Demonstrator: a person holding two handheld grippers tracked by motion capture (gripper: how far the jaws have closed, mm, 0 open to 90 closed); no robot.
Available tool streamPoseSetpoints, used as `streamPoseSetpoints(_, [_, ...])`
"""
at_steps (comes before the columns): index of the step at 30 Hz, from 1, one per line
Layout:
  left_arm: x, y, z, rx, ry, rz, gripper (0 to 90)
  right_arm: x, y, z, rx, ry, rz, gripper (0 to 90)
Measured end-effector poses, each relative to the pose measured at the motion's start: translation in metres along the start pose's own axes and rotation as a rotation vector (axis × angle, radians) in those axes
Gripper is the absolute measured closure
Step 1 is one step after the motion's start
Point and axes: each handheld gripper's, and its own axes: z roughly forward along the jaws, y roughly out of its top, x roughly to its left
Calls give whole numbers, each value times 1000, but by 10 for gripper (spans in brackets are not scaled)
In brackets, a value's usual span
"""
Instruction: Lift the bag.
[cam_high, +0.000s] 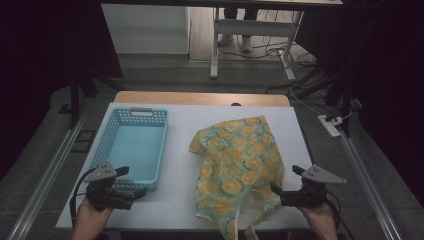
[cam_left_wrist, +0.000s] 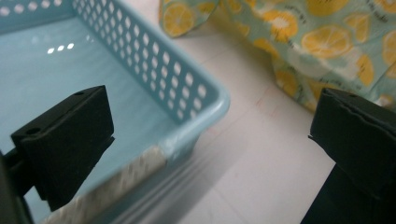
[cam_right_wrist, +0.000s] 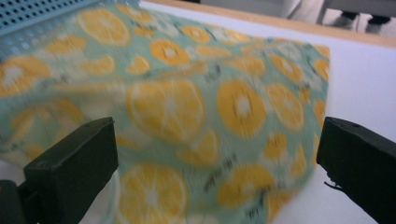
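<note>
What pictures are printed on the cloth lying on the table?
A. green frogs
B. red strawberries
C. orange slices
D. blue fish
C: the cloth is pale green and covered in round orange and yellow citrus slices, seen close up between the open right tongs; it lies crumpled beside the blue basket.

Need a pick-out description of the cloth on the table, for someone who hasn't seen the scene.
Start at the white table. The light-blue perforated basket sits on its left half; the cloth lies crumpled to its right, just ahead of the open right gripper. It is the table's only soft item: mint-green fabric printed with orange citrus slices, one corner hanging over the near edge.
</note>
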Motion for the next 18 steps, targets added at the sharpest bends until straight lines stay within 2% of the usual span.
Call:
streamPoseSetpoints(3, [0, -13, -5, 0, 17, -16, 0, -1, -11, -4, 11, -17, 25, 0])
streamPoseSetpoints(5, [-1, -21, -9, -29, 29, -18, 0, 0, -19, -7, 21, -29, 38, 0])
streamPoseSetpoints(7, [-2, -25, -13, -25, 47, -26, 0, 1, -25, -10, 41, -41, 41, 0])
streamPoseSetpoints(15, [-4, -50, -15, 64, 116, -39, 0, 1, -48, -14, 127, -44, 57, 0])
streamPoseSetpoints(18, [-1, -57, -9, 129, 145, -47, 0, 0, -49, -15, 124, -44, 70, 0])
